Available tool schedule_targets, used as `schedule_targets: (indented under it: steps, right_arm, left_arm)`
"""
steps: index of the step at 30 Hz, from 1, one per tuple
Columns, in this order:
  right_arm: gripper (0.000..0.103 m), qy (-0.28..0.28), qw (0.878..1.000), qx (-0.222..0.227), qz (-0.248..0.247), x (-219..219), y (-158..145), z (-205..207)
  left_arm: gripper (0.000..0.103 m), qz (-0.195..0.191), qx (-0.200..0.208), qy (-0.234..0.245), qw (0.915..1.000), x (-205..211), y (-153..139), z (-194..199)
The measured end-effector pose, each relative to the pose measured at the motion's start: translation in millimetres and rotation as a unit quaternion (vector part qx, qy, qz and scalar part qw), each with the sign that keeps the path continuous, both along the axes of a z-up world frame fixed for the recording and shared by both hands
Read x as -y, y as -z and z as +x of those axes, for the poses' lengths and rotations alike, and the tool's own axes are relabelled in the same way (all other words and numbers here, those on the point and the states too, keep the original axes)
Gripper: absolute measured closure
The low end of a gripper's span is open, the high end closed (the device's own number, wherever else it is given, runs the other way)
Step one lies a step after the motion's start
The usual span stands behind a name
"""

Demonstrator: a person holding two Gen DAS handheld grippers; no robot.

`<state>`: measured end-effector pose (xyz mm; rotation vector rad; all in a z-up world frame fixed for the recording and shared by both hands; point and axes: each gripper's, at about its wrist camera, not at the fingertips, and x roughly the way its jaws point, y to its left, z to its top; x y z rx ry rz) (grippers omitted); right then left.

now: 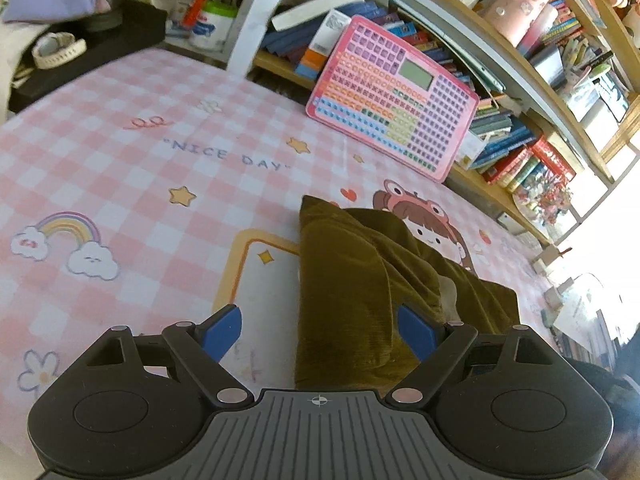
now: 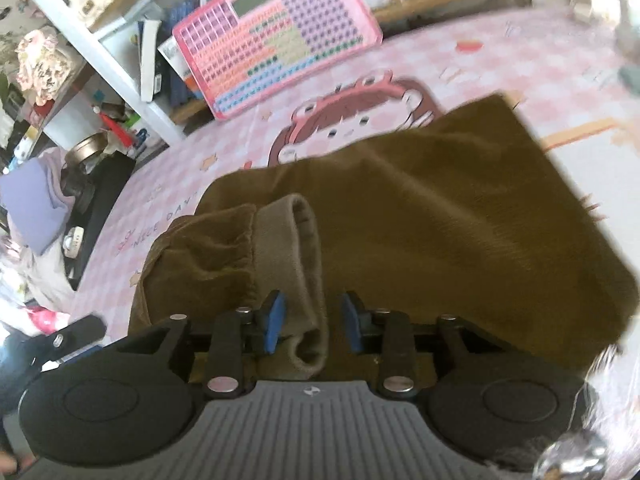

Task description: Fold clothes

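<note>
An olive-brown corduroy garment (image 1: 352, 264) lies folded on the pink checked sheet (image 1: 120, 128). In the left wrist view my left gripper (image 1: 316, 316) stands wide open over the garment's near left edge, with its right pad (image 1: 416, 332) above the cloth and its left pad (image 1: 222, 332) over bare sheet. In the right wrist view the same garment (image 2: 440, 208) spreads out ahead, with a ribbed cuff (image 2: 292, 248) doubled back on top. My right gripper (image 2: 312, 298) is open. The cuff lies loose between its blue pads, with a gap on the right side.
A pink toy keyboard board (image 1: 394, 96) leans on the bookshelf (image 1: 540, 80) at the sheet's far edge. A white post (image 1: 260, 12) stands beside it. A black box with a watch (image 1: 58, 50), jars and purple cloth sit at the far left.
</note>
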<state>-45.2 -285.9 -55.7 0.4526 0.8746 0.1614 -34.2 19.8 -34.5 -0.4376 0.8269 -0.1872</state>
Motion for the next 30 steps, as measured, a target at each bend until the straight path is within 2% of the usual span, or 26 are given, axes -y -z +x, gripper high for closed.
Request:
schedule_targets:
  steps: [4,7,9,12,14,17,20,21,23,25,27,30]
  right_arm:
    - [0.066,0.023,0.998,0.01,-0.059,9,-8,-33]
    - [0.054,0.044,0.996,0.002,-0.08,11,-6,-61]
    - [0.052,0.059,0.994,-0.011,-0.087,10,-1,-78]
    - [0.051,0.073,0.993,-0.03,-0.083,9,4,-89]
    - [0.051,0.082,0.992,-0.028,-0.094,6,1,-90]
    - [0.05,0.094,0.99,-0.023,-0.105,2,-3,-94]
    - [0.049,0.104,0.988,-0.023,-0.112,-1,-5,-97]
    - [0.049,0.108,0.987,-0.024,-0.115,-2,-5,-98]
    - [0.049,0.116,0.986,-0.026,-0.118,-3,-6,-101]
    - [0.049,0.123,0.985,-0.027,-0.12,-4,-6,-103]
    - [0.049,0.129,0.983,-0.029,-0.124,-6,-7,-105]
    - [0.049,0.132,0.982,-0.027,-0.13,-10,-9,-109]
  left_arm:
    - [0.017,-0.015,-0.003,0.018,0.9997,1,8,13]
    - [0.017,-0.03,-0.005,0.031,0.9991,0,14,21]
    - [0.018,-0.042,-0.006,0.039,0.9983,-1,17,27]
    - [0.027,-0.076,-0.019,0.048,0.9958,-6,25,40]
    - [0.037,-0.099,-0.033,0.054,0.993,-8,31,49]
    - [0.042,-0.116,-0.054,0.062,0.9898,-10,40,62]
    - [0.062,-0.128,-0.072,0.061,0.9873,-11,50,71]
    - [0.064,-0.137,-0.077,0.061,0.9857,-13,52,73]
    - [0.077,-0.154,-0.08,0.062,0.9829,-17,54,75]
    - [0.081,-0.166,-0.081,0.064,0.9807,-20,53,77]
    - [0.082,-0.165,-0.07,0.061,0.982,-25,46,78]
    - [0.082,-0.134,-0.052,0.053,0.9882,-38,35,84]
